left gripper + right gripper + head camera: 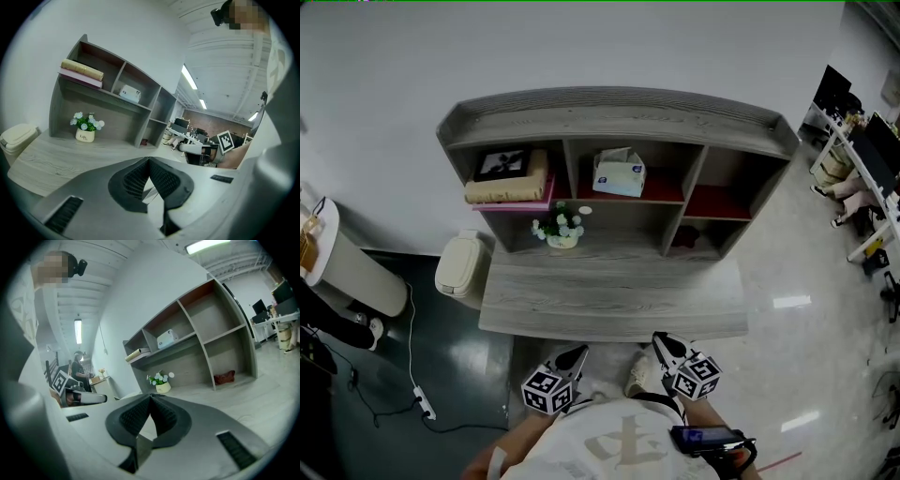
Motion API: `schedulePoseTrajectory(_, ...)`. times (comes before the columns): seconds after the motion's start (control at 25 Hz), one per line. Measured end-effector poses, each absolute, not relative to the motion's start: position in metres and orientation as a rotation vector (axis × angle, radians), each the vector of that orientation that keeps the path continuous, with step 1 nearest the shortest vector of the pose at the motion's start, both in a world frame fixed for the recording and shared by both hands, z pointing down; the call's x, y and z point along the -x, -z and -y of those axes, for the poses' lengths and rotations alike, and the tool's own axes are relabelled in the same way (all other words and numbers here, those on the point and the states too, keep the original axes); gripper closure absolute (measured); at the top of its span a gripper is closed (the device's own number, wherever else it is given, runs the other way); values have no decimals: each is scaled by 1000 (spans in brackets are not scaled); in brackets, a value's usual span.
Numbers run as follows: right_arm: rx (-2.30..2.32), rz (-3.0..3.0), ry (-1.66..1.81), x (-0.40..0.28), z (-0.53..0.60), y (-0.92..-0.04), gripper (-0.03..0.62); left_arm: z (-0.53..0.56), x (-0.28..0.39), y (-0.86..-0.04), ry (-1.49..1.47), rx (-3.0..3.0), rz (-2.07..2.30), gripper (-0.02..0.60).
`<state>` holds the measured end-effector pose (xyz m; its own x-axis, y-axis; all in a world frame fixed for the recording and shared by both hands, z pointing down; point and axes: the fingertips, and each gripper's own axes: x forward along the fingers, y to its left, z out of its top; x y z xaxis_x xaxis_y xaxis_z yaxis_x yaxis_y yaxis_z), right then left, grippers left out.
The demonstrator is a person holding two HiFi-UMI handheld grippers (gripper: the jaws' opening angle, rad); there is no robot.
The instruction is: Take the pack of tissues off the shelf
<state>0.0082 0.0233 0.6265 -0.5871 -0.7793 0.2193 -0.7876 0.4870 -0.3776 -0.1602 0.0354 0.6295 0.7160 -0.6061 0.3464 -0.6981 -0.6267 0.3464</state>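
The pack of tissues, white and pale blue, lies in the upper middle compartment of the grey shelf unit. It shows small in the left gripper view and in the right gripper view. My left gripper hangs below the desk's front edge, close to my body. Its jaws are shut with nothing between them. My right gripper is beside it at the same height, also shut and empty. Both are far from the tissues.
Stacked books and a picture frame fill the upper left compartment. A flower pot stands on the desk top. A red thing lies low at the right. A cream bin stands at the left, office desks at the right.
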Motion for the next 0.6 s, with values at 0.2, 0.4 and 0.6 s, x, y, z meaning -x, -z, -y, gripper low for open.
schedulePoseTrajectory(0.2, -1400, 2734, -749, -16, 9, -626, 589, -7, 147, -624, -287, -2470, 1013, 578)
schedulePoseTrajectory(0.4, -1366, 2747, -744, -26, 42, -625, 589, 21, 135, -624, -283, -2458, 1034, 578)
schedulePoseTrajectory(0.6, -1339, 2734, -756, -37, 64, -627, 589, 40, 123, -630, -273, -2430, 1040, 578)
